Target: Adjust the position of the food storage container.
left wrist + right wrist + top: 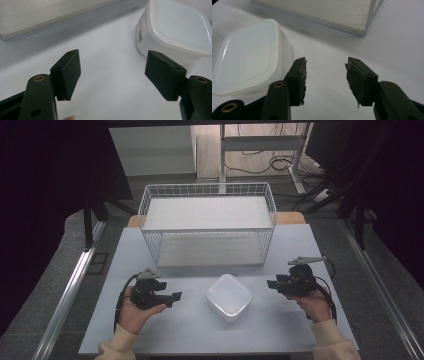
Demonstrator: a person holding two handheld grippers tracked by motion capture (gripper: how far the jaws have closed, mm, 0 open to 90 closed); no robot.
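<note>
A white lidded plastic container (229, 296) (175, 27) (247, 57) sits on the table between my two grippers. My left gripper (176, 297) (113, 75) is to its left, pointing at it, jaws wide apart with only bare table between them. My right gripper (270, 284) (325, 80) is to the container's right, pointing left toward it. Its jaws stand partly apart with nothing between them. In the right gripper view the container lies just left of the left jaw, apart from it.
A white wire basket (207, 222) with two shelves stands at the back middle of the pale table (200, 330); its base edge (332, 17) is ahead of the right gripper. The table's edges drop off left and right.
</note>
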